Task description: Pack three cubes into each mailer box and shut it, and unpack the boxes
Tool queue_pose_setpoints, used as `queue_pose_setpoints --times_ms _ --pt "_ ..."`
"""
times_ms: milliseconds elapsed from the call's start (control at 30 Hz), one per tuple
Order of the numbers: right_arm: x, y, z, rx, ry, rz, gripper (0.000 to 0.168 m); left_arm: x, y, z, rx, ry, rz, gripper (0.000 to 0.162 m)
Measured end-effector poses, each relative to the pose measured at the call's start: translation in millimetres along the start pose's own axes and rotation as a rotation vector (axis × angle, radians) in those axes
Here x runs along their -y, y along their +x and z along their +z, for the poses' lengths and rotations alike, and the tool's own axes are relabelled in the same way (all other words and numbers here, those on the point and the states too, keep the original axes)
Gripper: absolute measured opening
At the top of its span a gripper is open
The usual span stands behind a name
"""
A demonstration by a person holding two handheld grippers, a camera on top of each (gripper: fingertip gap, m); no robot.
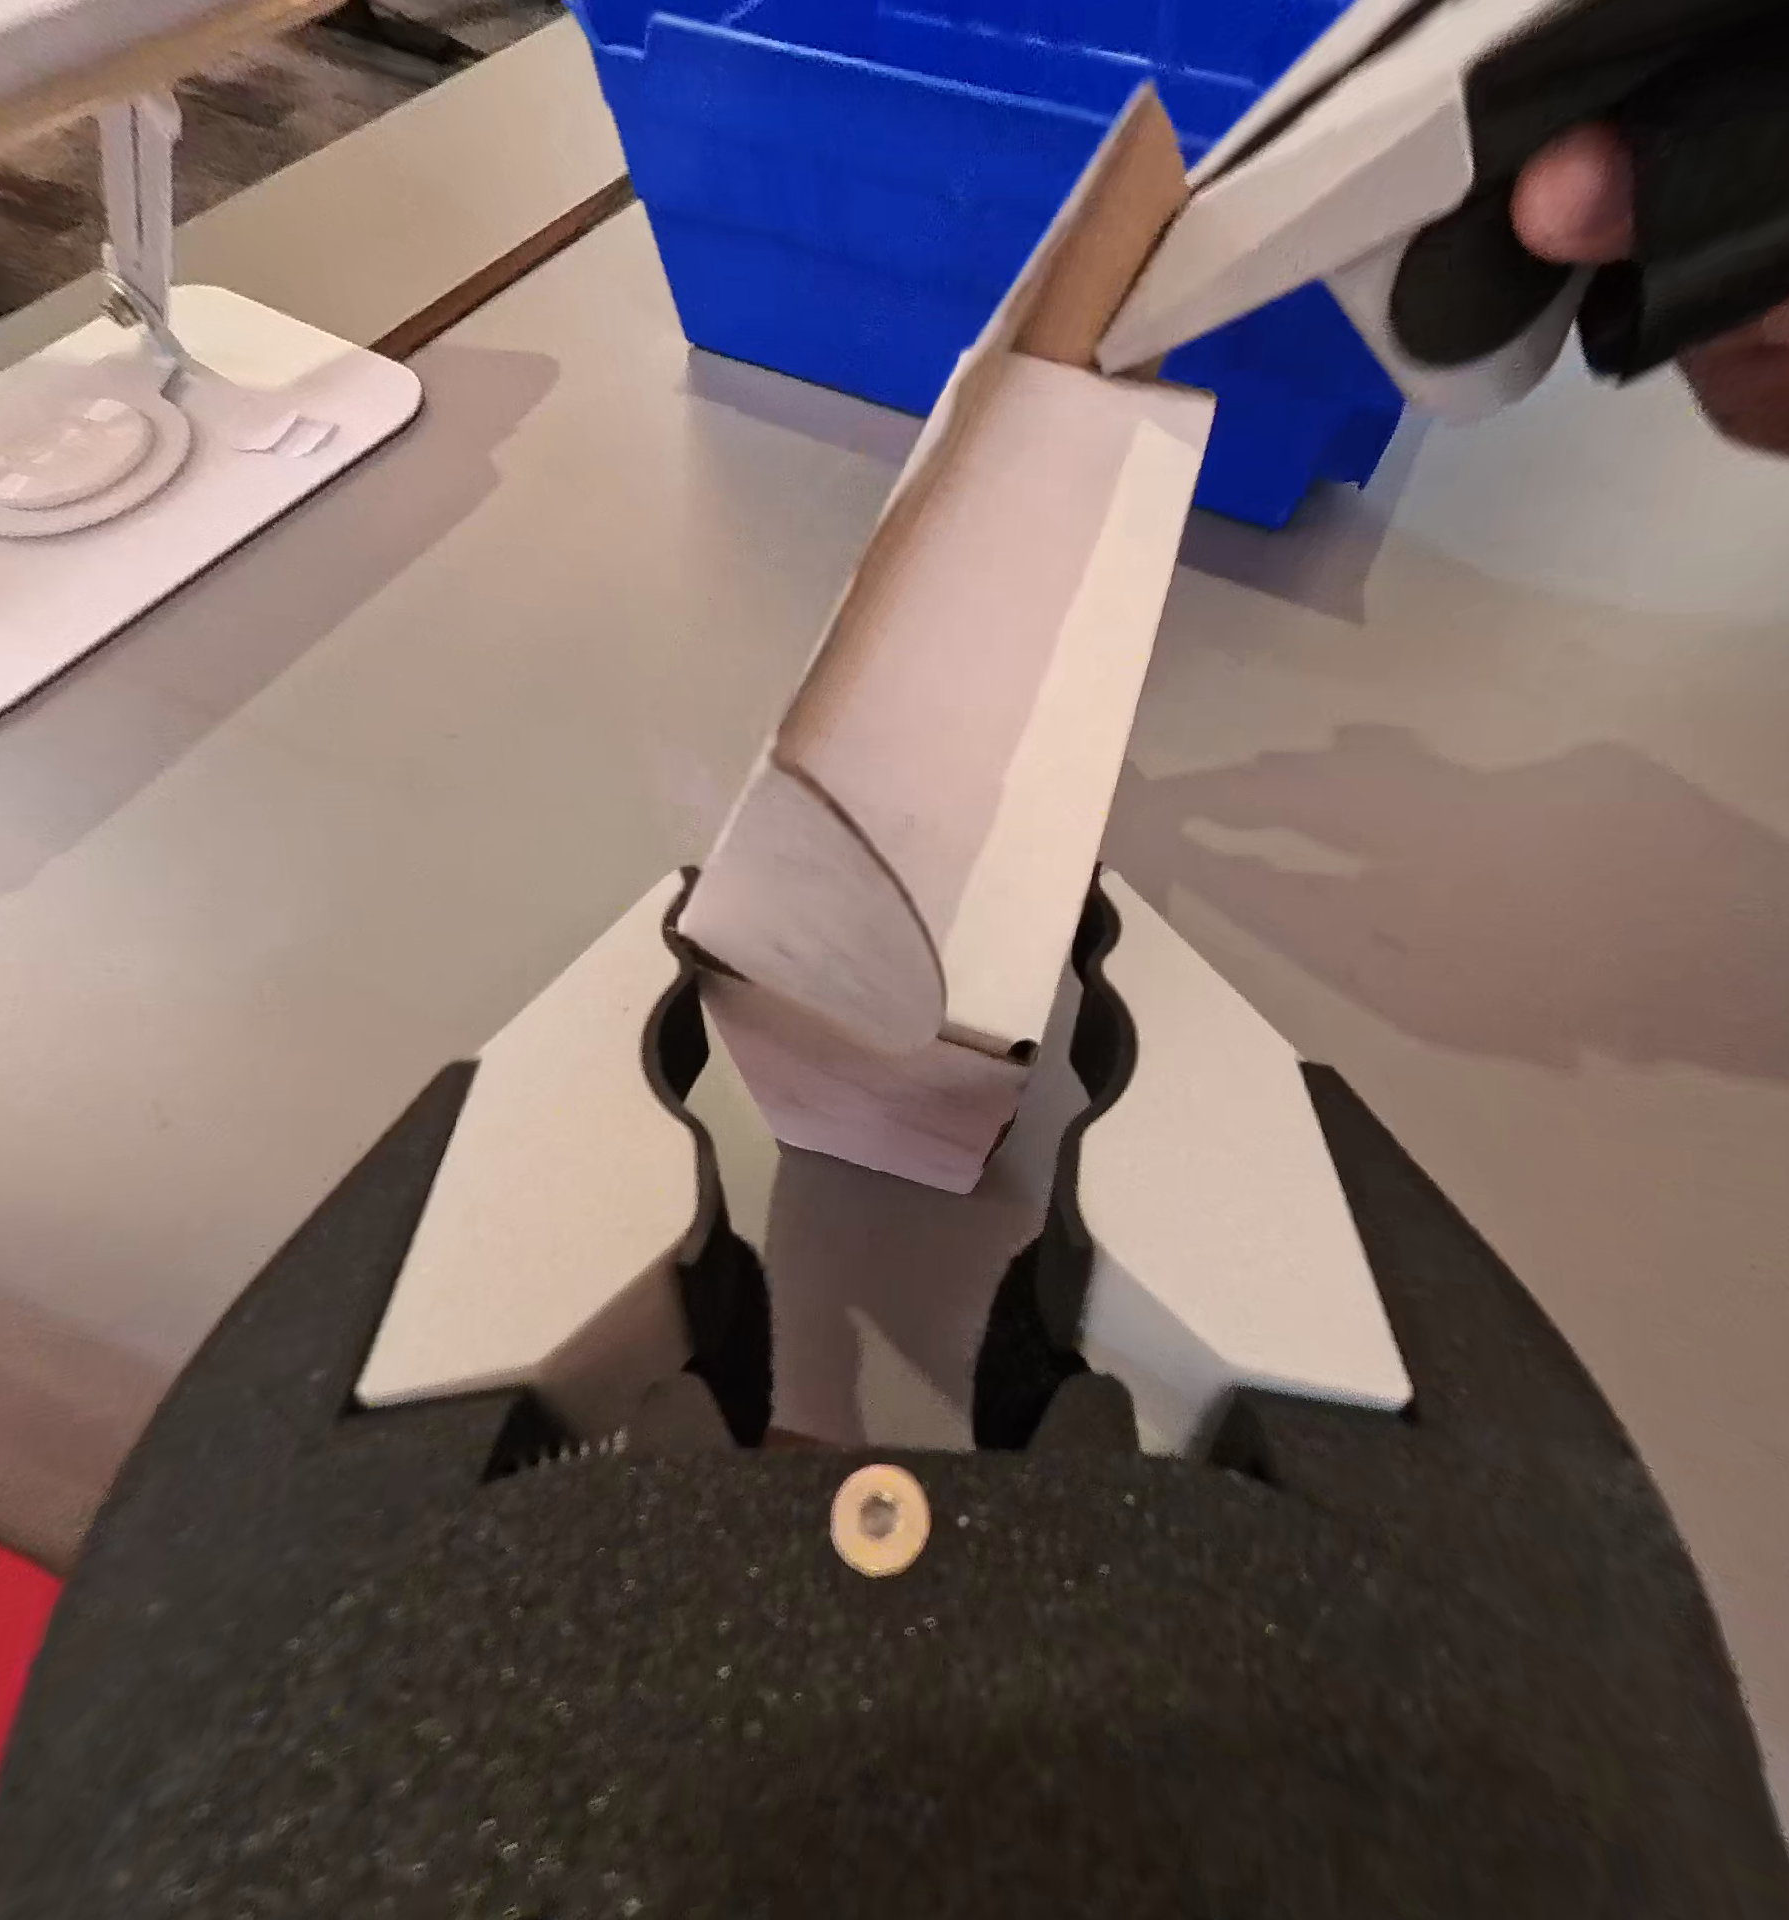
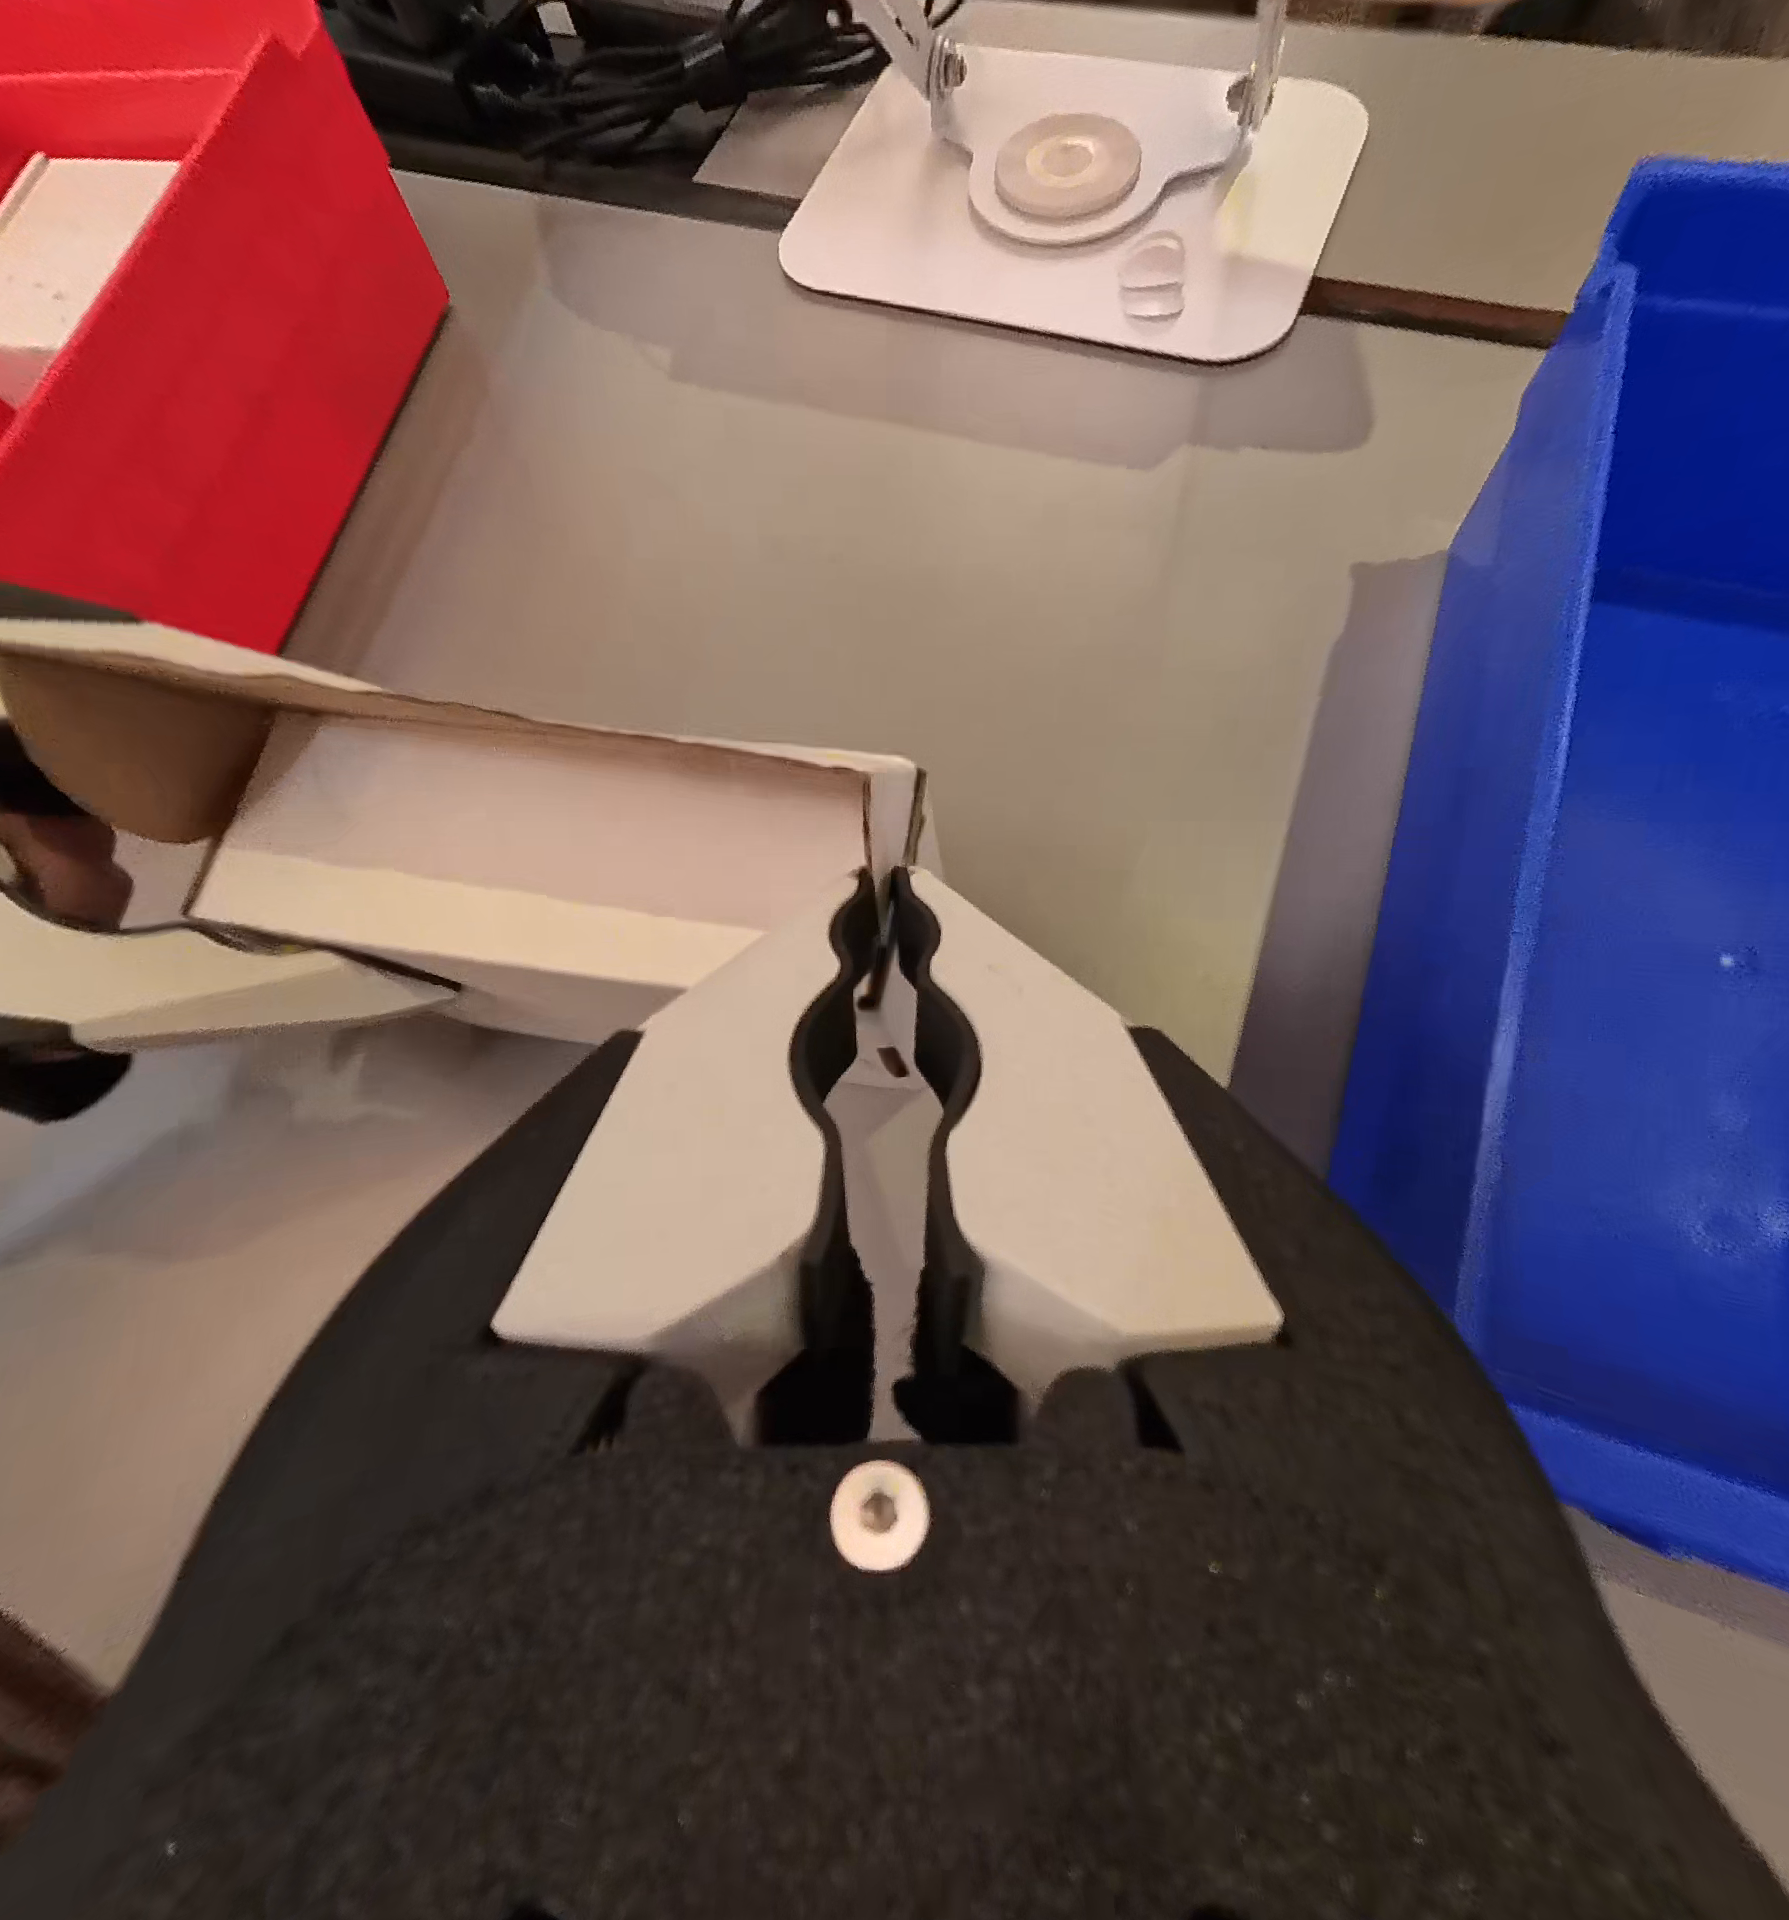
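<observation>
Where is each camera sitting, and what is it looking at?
Left wrist view: rides on the left tongs, looking along them at the white mailer box they grip, with the blue bin beyond; the right tongs and a gloved hand show.
Right wrist view: rides on the right tongs, pinching the box's flap, between a red bin and the blue bin; the left tongs show.
Shared: box, blue bin, table, white stand.

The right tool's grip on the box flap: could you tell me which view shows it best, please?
The right wrist view: the right tool pinches the box flap edge-on. The left wrist view shows that tool only from afar, blurred.
</observation>
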State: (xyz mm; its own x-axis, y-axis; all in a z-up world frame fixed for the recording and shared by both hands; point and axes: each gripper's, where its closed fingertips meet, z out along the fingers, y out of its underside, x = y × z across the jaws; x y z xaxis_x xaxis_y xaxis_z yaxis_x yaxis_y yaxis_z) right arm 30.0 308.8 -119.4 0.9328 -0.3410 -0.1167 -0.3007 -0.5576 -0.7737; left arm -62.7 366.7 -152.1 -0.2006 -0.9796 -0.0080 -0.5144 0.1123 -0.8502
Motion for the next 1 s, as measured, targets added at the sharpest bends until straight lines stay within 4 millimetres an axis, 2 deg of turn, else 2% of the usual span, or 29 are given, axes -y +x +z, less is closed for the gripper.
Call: queue_pose_setpoints --times_ms 100,167,200,267,333,400,567,667,700,733,800,833,867,900,933,1000 --pt "2.7 -1.6 2.1 0.006 0.061 -0.021 0.003 -0.5 -0.3 -0.9 -0.002 -0.004 -0.002 0.07" --pt "7.4 -4.6 1.6 0.021 0.091 -0.108 0.006 -0.9 -2.7 -2.2 0.015 -0.012 0.014 0.07" --pt "10.4 -9.6 0.5 0.054 0.111 -0.174 0.016 -0.9 -3.9 -2.9 0.021 -0.013 0.024 0.07" --pt "16.9 -23.3 -6.0 0.159 0.179 -0.339 0.054 -1.7 -4.1 -4.5 0.013 -0.014 0.055 0.07" --pt "-2.0 -38.8 -14.4 0.3 0.115 -0.48 0.077 -3.0 -2.6 -7.5 -0.006 -0.027 0.105 0.067" --pt "-16.4 -35.9 -18.4 0.323 0.054 -0.538 0.088 -6.9 4.1 -12.7 -0.055 -0.071 0.168 0.067" --pt "-52.6 -63.6 -15.4 0.476 -0.033 -0.481 0.109 -20.7 35.2 -29.2 -0.287 -0.138 0.18 0.066" --pt "-71.9 -82.5 -11.4 0.511 -0.013 -0.53 0.1 -24.1 41.7 -34.9 -0.326 -0.133 0.216 0.066" --pt "-70.0 -78.8 -7.6 0.458 0.026 -0.554 0.096 -24.5 41.6 -35.3 -0.327 -0.135 0.213 0.067" --pt "-68.0 -75.6 -6.1 0.427 0.059 -0.581 0.086 -25.1 41.5 -35.9 -0.326 -0.141 0.205 0.068" --pt "-66.8 -75.4 -5.2 0.432 0.061 -0.544 0.084 -26.3 34.9 -37.0 -0.276 -0.177 0.138 0.073" --pt "-66.7 -75.0 -4.9 0.425 0.052 -0.54 0.083 -26.3 32.4 -39.6 -0.255 -0.19 0.1 0.086" --pt "-67.4 -75.5 -5.0 0.418 0.048 -0.557 0.083 -24.4 29.5 -43.6 -0.229 -0.185 0.069 0.088" --pt "-67.1 -76.6 -5.3 0.416 0.056 -0.571 0.083 -21.0 23.5 -48.3 -0.181 -0.166 0.044 0.082" --pt "-66.7 -77.1 -4.7 0.414 0.063 -0.567 0.083 -16.9 19.3 -53.5 -0.14 -0.136 0.012 0.084" --pt "-65.1 -76.7 -3.1 0.415 0.071 -0.539 0.082 -6.0 19.0 -63.0 -0.106 -0.047 -0.064 0.061"
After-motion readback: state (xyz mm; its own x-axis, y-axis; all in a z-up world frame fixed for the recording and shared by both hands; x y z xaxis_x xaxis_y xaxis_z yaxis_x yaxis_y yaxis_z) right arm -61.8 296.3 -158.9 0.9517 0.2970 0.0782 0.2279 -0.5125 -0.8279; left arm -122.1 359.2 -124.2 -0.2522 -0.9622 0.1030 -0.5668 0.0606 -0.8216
